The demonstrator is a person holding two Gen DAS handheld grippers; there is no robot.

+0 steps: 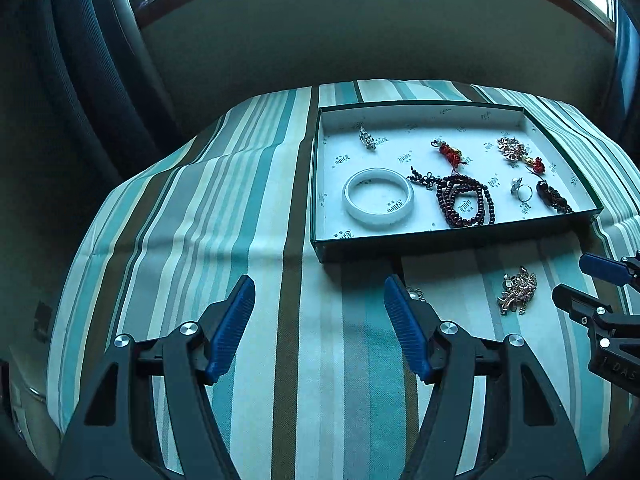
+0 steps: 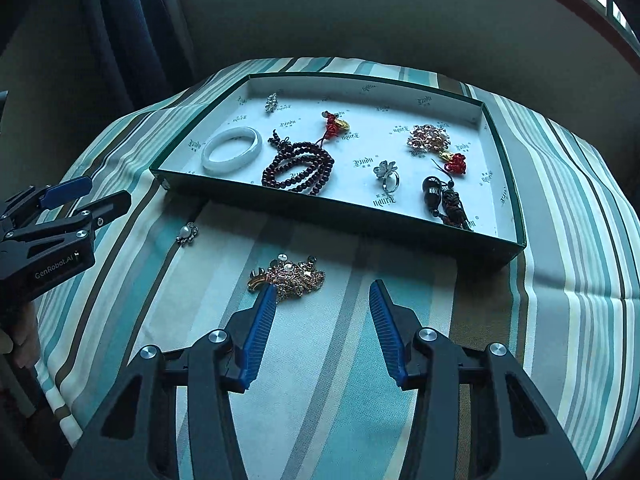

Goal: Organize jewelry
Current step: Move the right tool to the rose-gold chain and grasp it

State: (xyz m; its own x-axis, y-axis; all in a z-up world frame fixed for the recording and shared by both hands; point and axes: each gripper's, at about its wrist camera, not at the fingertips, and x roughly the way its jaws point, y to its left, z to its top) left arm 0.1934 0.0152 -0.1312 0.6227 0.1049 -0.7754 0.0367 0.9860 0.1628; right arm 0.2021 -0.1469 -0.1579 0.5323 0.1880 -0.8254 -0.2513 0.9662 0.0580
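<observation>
Surface: a bench under a striped cloth [image 2: 328, 368] in teal, white, grey and brown, with a wall and window behind it.
Tray: a shallow green box [image 2: 516, 216] with a white printed lining sits on the far part of the cloth.
In the tray: a white bangle [image 2: 232, 150] at its left end, a small silver brooch [image 2: 272, 102] behind it, a coil of dark red beads [image 2: 298, 170] just right of the bangle, a red knotted charm [image 2: 334, 124], a gold flower brooch [image 2: 428, 138], a second red charm [image 2: 454, 162], a silver ring [image 2: 388, 176] and a dark tasselled pendant [image 2: 444, 200] near the front right corner.
Loose pieces: a large gold brooch [image 2: 288, 276] lies on the cloth in front of the tray; a small pearl brooch [image 2: 187, 234] lies apart from it, further left, also outside the tray.
Right gripper [image 2: 322, 296]: jaws apart with nothing between them, angled down at the cloth; the left blue pad's tip overlaps the gold brooch's near edge in the picture, contact unclear.
Left gripper [image 1: 320, 292]: jaws wide apart, empty, over bare cloth left of the pearl brooch.
</observation>
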